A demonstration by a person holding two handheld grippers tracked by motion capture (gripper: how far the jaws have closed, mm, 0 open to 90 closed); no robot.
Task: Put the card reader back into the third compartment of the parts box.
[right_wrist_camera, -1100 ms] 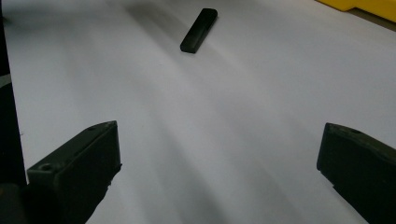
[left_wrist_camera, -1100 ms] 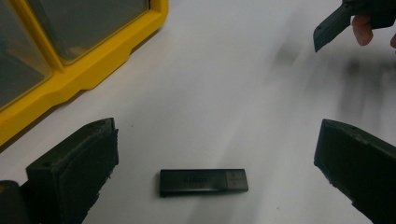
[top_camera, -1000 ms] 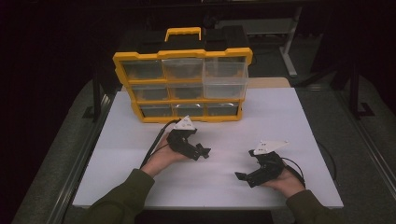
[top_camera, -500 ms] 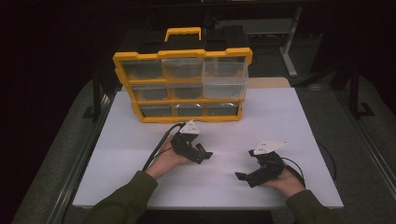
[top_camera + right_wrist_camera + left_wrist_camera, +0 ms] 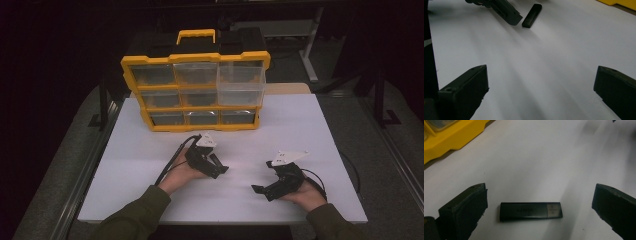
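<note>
Black stick [image 5: 531,211], lettering barely legible

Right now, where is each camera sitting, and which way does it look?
High view: above the person's side, looking forward and down at the table, organizer, both forearms.
Left gripper view: on the left gripper, looking down between its open jaws at the black stick.
Right gripper view: on the right gripper, looking across the table.
Shared: the black stick and left gripper show in the right gripper view too.

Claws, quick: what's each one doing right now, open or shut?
Left claw: open, holding nothing, black USB stick lying between its jaws.
Right claw: open, holding nothing.
</note>
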